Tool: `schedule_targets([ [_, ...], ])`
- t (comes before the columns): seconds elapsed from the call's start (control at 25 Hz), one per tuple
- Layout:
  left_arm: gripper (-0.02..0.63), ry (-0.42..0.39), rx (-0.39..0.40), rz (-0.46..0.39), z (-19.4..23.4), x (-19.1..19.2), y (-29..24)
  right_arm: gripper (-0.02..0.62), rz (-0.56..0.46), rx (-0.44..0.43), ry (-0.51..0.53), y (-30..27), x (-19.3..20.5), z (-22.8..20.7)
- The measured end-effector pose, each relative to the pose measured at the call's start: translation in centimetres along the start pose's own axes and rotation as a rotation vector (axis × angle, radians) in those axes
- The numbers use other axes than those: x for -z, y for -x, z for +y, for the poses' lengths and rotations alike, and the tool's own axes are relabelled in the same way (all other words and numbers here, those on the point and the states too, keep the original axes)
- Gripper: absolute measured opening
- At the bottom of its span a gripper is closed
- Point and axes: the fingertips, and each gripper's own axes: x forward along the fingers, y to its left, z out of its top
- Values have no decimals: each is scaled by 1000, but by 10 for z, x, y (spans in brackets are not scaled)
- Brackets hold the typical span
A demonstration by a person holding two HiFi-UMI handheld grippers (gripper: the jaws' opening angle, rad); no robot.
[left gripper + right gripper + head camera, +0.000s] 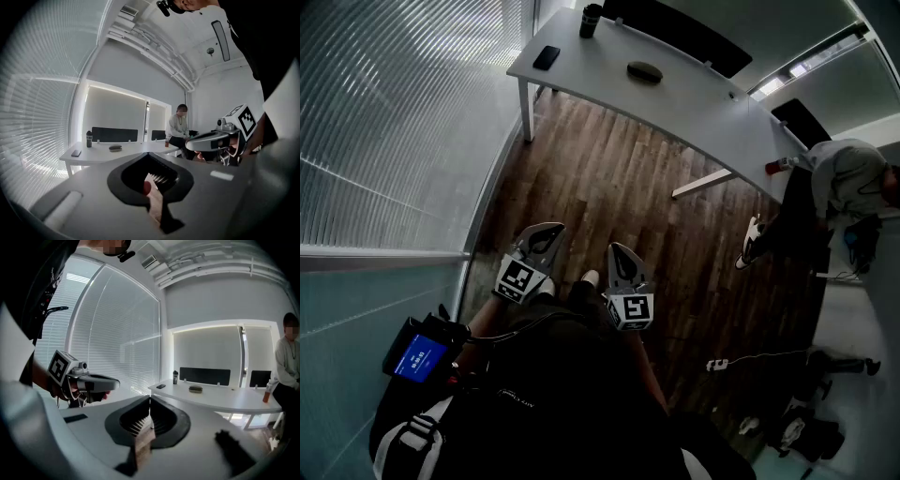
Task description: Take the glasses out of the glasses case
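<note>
Head view: glasses case (pixel 644 71) sits on the white table (pixel 591 73), well ahead of both grippers, its long axis along the tabletop. Left gripper (pixel 551 230) and right gripper (pixel 615 248) have jaws together, nothing between them. Right lines up more directly; neither clearly nearer.

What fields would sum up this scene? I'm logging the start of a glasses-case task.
table: white, far ahead
glasses case: dark, on the table, untouched
phone: on the table's end by the blinds
bottle: black, near the phone
left tongs: shut, empty
right tongs: shut, empty
bystander: at the table's other end
</note>
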Motion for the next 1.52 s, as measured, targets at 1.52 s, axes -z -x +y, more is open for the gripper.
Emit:
schedule_targets([
  [1.52,6,-105,-30,111,-1,-49,-253,8,-157,-14,-79,-92,-21,-267],
])
